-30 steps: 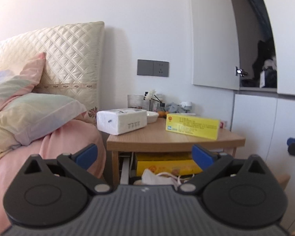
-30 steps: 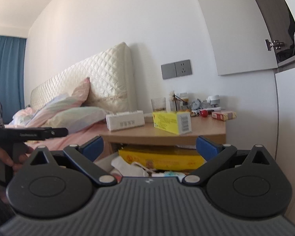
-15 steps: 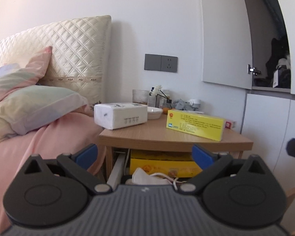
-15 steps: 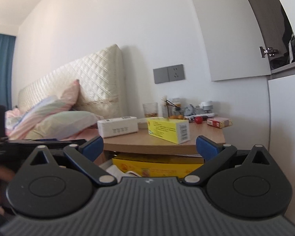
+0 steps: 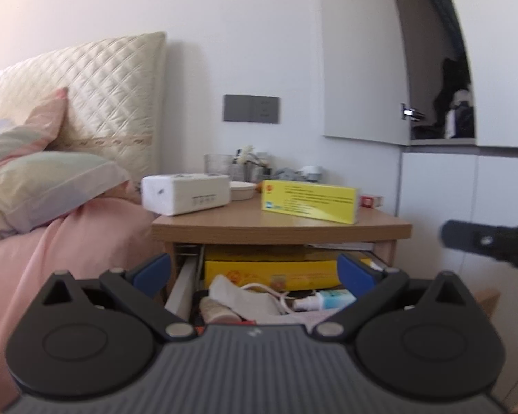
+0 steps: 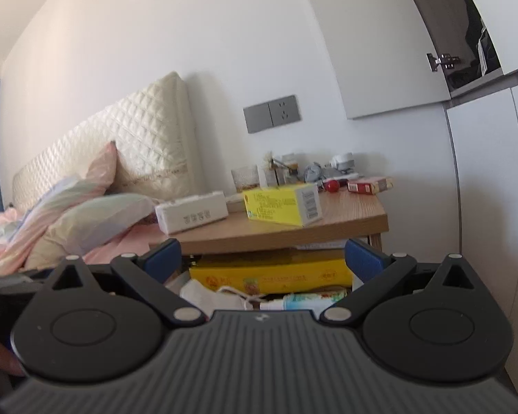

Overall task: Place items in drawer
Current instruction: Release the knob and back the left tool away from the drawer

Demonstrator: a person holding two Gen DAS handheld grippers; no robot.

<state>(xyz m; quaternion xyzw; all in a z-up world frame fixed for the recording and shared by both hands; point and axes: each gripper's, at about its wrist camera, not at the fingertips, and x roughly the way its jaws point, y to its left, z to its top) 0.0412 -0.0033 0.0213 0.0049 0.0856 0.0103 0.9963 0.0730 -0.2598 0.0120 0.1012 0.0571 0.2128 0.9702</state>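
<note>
A wooden nightstand [image 5: 279, 229] [image 6: 328, 224] stands by the bed with its drawer [image 5: 184, 286] pulled out. On top lie a yellow box [image 5: 309, 200] [image 6: 281, 203], a white tissue pack [image 5: 186, 196] [image 6: 191, 215] and a red packet [image 6: 369, 184]. The drawer holds a yellow carton [image 5: 271, 269] [image 6: 271, 274], white cloth [image 5: 245, 298], a cord and a small spray bottle [image 5: 323, 300]. My left gripper [image 5: 253, 269] is open in front of the drawer, holding nothing. My right gripper [image 6: 262, 253] is open too, also short of the drawer.
A bed with pink bedding [image 5: 51, 241] and pillows [image 5: 41, 186] lies to the left. White cupboard doors [image 5: 466, 207] rise right of the nightstand. A glass [image 6: 245, 177], a red ball [image 6: 331, 184] and small clutter crowd the nightstand's back. The other gripper [image 5: 487, 241] shows at right.
Both grippers have come nearer to the nightstand and tilted down, so more of the drawer's inside shows. Both stay open and nothing was picked up.
</note>
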